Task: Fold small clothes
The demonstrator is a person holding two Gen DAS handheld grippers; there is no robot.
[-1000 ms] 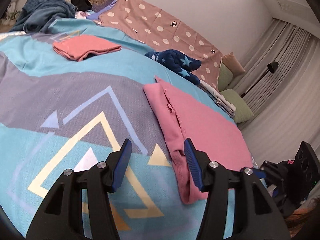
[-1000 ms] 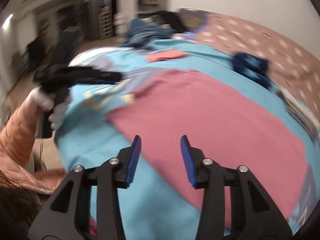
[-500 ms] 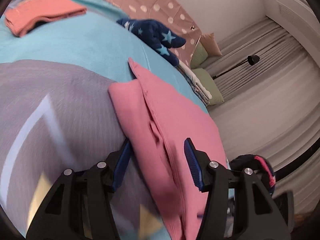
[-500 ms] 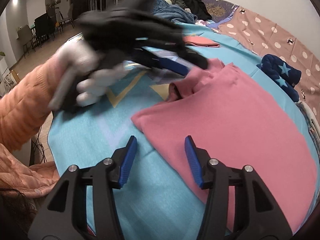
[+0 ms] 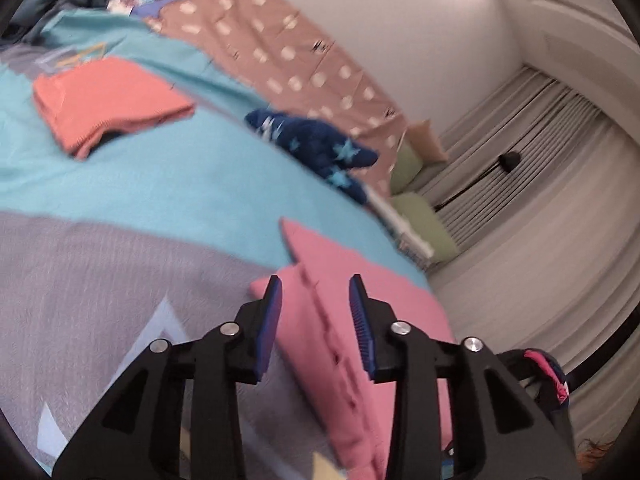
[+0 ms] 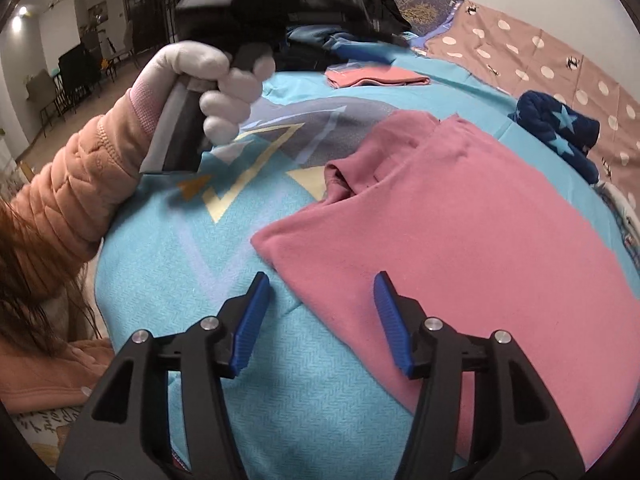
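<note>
A pink garment (image 6: 472, 240) lies spread flat on the blue patterned bedspread (image 6: 168, 264), filling the 3 o'clock side of the right wrist view. The left gripper (image 5: 314, 292) straddles its folded edge; its jaws have just been closing, the cloth lies between them, and whether the pads pinch it cannot be told. The right gripper (image 6: 320, 292) hovers at the near hem, jaws just opening, gripping nothing. A folded coral garment (image 5: 108, 100) sits at 10 o'clock in the left view, a navy starred piece (image 5: 320, 148) at 12
</note>
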